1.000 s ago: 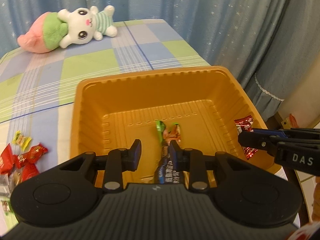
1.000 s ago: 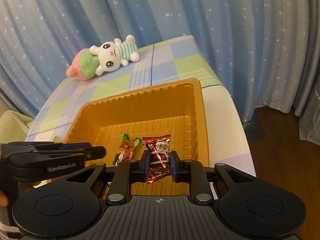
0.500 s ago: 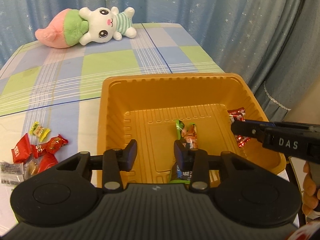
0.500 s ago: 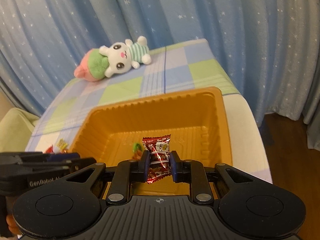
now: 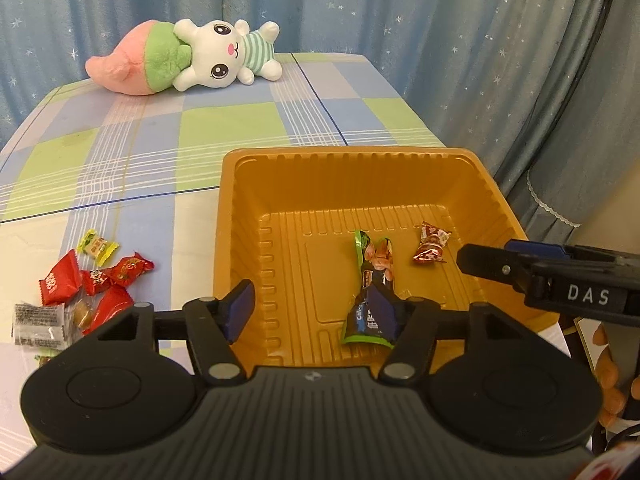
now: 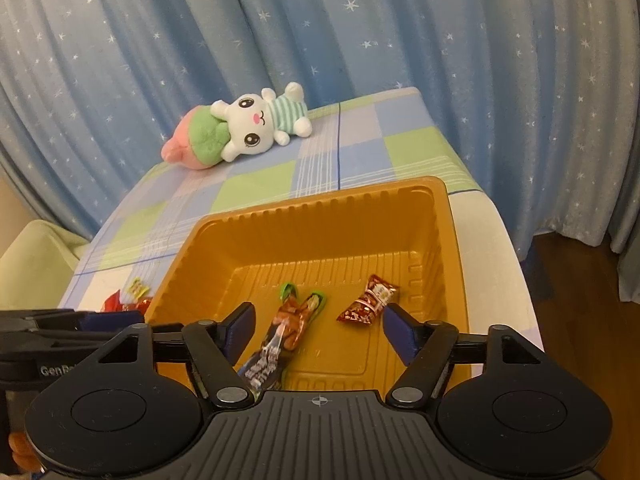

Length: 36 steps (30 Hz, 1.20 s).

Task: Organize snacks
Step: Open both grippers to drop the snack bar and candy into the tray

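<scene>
An orange tray point(image 5: 320, 156) sits on the checked tablecloth. My left gripper point(image 5: 312, 312) hangs over its near edge with its jaws opening. A dark blue packet point(image 5: 370, 322) lies on the tray floor by the right finger, not pinched. A green-edged nut packet point(image 5: 374, 254) lies beyond it. My right gripper point(image 6: 320, 328) is over the tray point(image 6: 320, 200) too, jaws opening. The red candy point(image 6: 368, 300) lies free on the floor between its fingers. In the left wrist view the right gripper point(image 5: 472, 260) reaches in from the right.
Loose snacks lie on the cloth left of the tray: red packets point(image 5: 60, 284), a yellow candy point(image 5: 96, 244), a silver packet point(image 5: 38, 320). A plush rabbit point(image 5: 192, 56) lies at the far end. Blue star curtains hang behind, and the table edge drops off just right of the tray.
The right jaws have spread and the red candy has dropped onto the tray floor. The left jaws have widened off the dark packet, and the left gripper has drawn back and slightly up.
</scene>
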### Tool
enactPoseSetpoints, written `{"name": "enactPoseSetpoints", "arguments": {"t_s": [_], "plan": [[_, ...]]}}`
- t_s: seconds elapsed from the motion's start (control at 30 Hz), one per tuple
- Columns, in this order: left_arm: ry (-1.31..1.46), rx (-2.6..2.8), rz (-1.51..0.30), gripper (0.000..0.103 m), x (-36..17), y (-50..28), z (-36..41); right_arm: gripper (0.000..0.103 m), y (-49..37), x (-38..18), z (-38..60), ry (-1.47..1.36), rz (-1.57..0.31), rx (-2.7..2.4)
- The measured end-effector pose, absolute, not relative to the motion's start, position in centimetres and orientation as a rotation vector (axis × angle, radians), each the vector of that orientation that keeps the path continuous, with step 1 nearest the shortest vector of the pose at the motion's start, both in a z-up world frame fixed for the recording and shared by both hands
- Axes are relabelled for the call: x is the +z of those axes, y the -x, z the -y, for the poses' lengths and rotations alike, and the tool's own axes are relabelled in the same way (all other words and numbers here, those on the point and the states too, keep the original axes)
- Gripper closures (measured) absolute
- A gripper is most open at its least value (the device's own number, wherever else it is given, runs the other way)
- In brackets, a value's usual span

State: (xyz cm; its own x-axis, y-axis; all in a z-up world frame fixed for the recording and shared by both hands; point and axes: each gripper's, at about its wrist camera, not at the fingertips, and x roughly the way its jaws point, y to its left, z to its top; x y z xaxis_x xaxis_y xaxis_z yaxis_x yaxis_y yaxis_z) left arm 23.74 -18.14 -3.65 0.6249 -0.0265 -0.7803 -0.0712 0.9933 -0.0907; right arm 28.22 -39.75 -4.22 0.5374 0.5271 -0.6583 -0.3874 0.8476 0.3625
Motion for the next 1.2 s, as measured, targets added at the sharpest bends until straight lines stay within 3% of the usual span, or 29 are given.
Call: {"name": "enactPoseSetpoints", "arguments": {"t_s": [0.2,1.2], "plan": [[0.140,0.041,-0.875,0.037,-2.7,-22.2,17.4,0.028,-26.7,-3.6,39.9,-0.180,-0.830,0.553],[0.163,0.018,-0.945,0.037,-3.6,-11.7,7.2,0.027,-17.1,-4.4,33.6,-0.163,-0.981,0.508]]}}
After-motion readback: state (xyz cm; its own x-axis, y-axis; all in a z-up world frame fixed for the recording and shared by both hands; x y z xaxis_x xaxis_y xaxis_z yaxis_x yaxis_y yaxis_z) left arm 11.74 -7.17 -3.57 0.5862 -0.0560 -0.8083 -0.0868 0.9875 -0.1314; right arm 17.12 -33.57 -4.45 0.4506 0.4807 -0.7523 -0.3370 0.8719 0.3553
